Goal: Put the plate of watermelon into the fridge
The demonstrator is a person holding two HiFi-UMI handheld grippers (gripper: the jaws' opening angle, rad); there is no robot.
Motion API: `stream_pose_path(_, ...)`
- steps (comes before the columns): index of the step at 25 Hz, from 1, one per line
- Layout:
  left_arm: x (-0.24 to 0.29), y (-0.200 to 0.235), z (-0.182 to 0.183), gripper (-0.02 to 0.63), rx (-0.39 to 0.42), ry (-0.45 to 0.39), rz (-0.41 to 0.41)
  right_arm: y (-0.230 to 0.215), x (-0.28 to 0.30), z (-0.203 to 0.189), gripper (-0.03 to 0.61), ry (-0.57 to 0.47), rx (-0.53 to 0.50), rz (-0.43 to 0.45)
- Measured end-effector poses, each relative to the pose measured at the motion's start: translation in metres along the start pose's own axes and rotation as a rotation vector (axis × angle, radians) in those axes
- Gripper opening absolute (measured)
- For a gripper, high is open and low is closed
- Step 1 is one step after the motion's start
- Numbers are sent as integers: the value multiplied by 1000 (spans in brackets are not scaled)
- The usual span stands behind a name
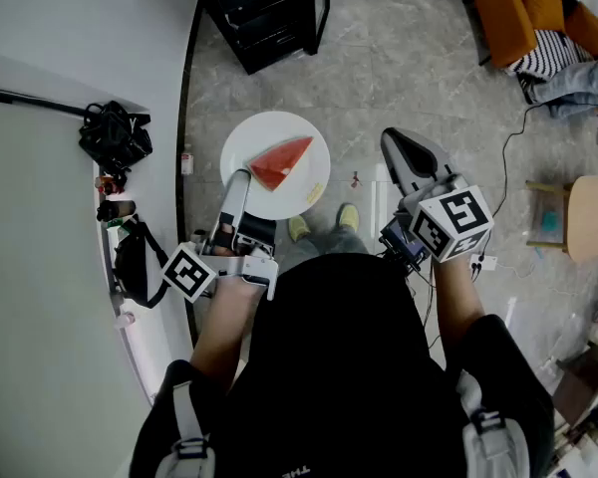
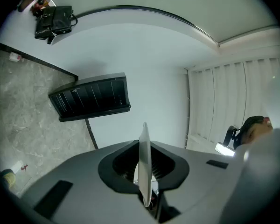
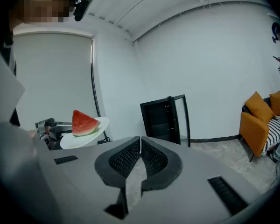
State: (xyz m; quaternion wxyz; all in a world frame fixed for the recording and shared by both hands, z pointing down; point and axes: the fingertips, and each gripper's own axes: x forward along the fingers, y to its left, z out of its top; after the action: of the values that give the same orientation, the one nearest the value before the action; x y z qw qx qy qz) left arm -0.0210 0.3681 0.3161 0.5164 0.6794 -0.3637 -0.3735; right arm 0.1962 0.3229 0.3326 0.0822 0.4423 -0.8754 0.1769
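Observation:
A white plate [image 1: 297,195] carries a red watermelon wedge [image 1: 280,160] and hangs level over the floor. My left gripper [image 1: 241,184] is shut on the plate's near-left rim; in the left gripper view the plate [image 2: 144,164] shows edge-on between the jaws. The right gripper view shows the plate [image 3: 77,139] and wedge [image 3: 83,122] at the left. My right gripper [image 1: 403,146] is shut and empty, to the right of the plate; its tips meet in its own view [image 3: 140,140]. The small black fridge [image 1: 261,8] stands ahead with its door open, also seen from the right gripper [image 3: 165,119].
A grey marble floor [image 1: 379,78] lies between me and the fridge. A white wall and ledge with black bags [image 1: 115,135] run along the left. An orange sofa [image 1: 533,8] and a small wooden table [image 1: 590,215] stand at the right, with cables on the floor.

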Motion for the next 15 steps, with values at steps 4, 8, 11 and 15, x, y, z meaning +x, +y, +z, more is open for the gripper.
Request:
stream_pose_path(4,0,-1,5,43,0,1,-2,5,5,2,21,-1,4,4)
stream_pose_path(8,0,-2,12,43,-5,4,-12,7,7,4,21,-12,24,3)
stream_pose_path(11,-3,-1,18,43,-5,7,-15,14,11,4,14,-16,29,4)
stream_pose_path(15,-11,1,29,43,-6,8,-23,26,16,3,14,-18,24,8)
